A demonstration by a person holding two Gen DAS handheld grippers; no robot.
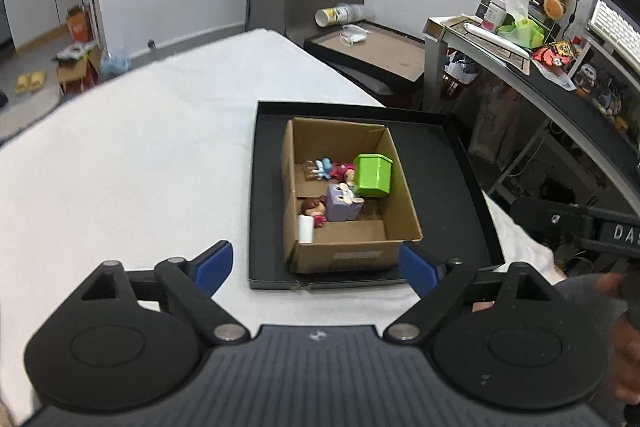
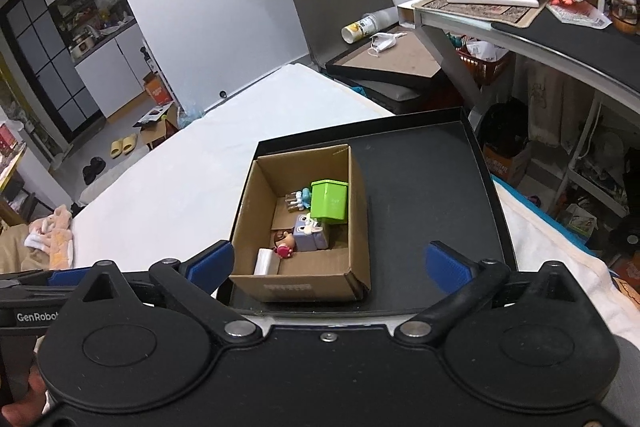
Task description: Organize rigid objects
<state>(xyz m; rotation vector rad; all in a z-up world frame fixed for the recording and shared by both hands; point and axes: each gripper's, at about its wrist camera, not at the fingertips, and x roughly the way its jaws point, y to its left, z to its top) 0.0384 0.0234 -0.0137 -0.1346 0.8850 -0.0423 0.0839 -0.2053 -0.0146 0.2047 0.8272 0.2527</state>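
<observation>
The left gripper (image 1: pixel 316 267) stands wide with nothing between its blue pads, above the near edge of a black tray (image 1: pixel 460 195) on a white table (image 1: pixel 140 167). The right gripper (image 2: pixel 328 263) is spread just as wide and empty. In the tray sits an open cardboard box (image 2: pixel 356 227), left of centre, holding a green container (image 2: pixel 329 205), a purple block toy (image 2: pixel 310 237), small figurines (image 1: pixel 326 169) and a white roll (image 2: pixel 266 261).
</observation>
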